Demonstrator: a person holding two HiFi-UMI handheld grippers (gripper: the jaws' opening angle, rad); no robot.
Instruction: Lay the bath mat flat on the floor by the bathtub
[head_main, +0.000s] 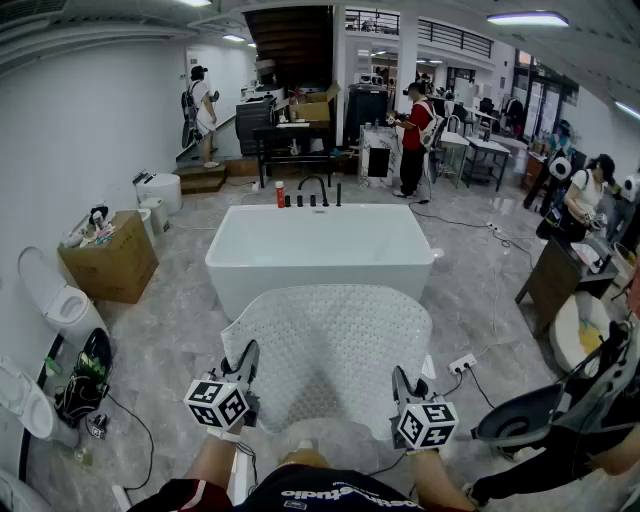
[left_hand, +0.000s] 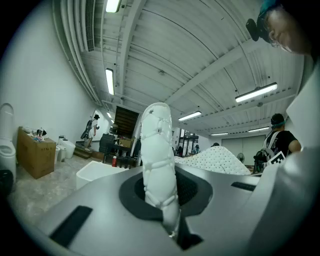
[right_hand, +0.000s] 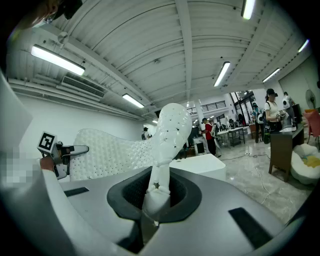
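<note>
In the head view the white bath mat (head_main: 330, 350) is held in the air in front of the bathtub (head_main: 318, 250). It hides the tub's lower front and the floor beneath. Its near corners vanish into the left gripper (head_main: 245, 365) and right gripper (head_main: 400, 385). The sheet spreads from them toward the tub. The steep angle leaves it unclear which way its long axis runs.

In the left gripper view the fingers are clamped on a bunched fold of mat that stands upright. The pinched edge itself is buried between them, and the rest of the sheet shows to the right.

In the right gripper view the fingers are likewise clamped on an upright fold. The sheet stretches leftward to the other gripper.
</note>
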